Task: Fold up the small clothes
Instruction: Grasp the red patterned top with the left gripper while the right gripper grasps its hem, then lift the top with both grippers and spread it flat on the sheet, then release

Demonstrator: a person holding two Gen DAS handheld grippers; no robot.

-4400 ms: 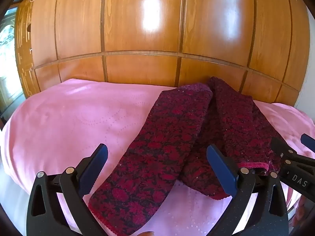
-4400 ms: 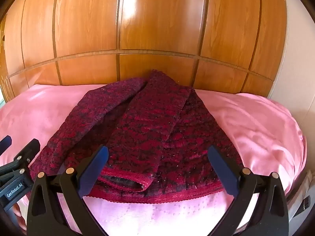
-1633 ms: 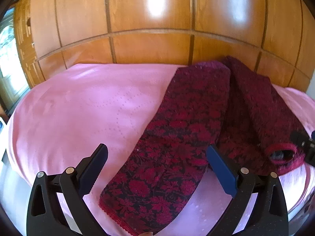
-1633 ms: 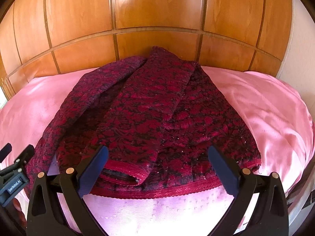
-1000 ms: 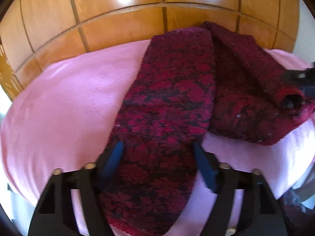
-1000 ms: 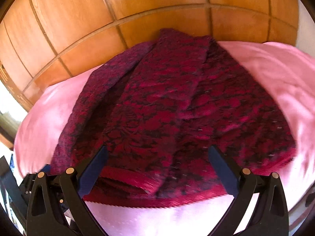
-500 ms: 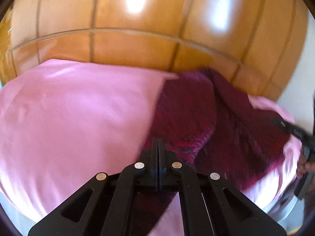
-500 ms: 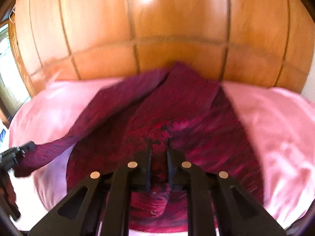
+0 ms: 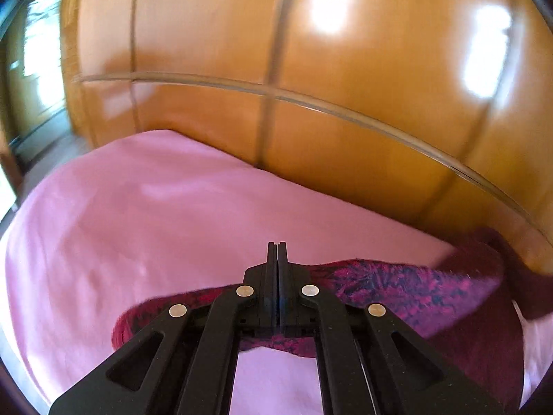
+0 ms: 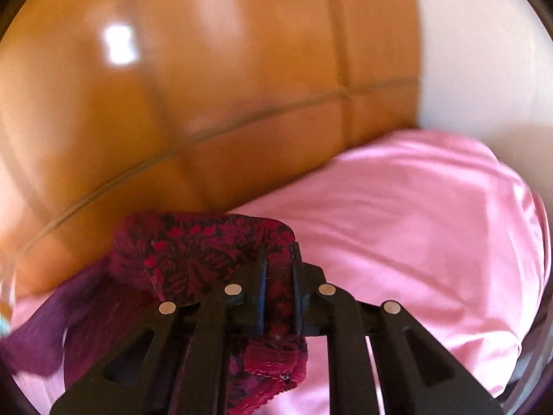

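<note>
From the left wrist, the left claw (image 9: pixel 277 259) has its two jaws pressed flat together, and the dark red patterned garment (image 9: pixel 397 283) runs under and behind its black frame; the cloth seems pinched low between the jaws, though the exact bite is hidden by the frame. The garment stretches as a lifted band from just left of the claw to the right edge of the bed (image 9: pixel 155 214), where a darker part rises against the wooden panel wall (image 9: pixel 311 103). The pink sheet takes up the left and middle of this view, bare up to its far edge at the wall. The picture is blurred. From the right wrist, the right claw (image 10: pixel 279 259) is clamped on a thick fold of the garment (image 10: pixel 200 249), with red cloth filling the narrow gap between the jaws and a hemmed edge hanging below them. More of the garment bunches up to the left of the claw, and a blurred purple-red part trails toward the bed's (image 10: pixel 414 214) left edge. The sheet lies bare to the right, toward its far right corner beside a white wall (image 10: pixel 484 52).
</note>
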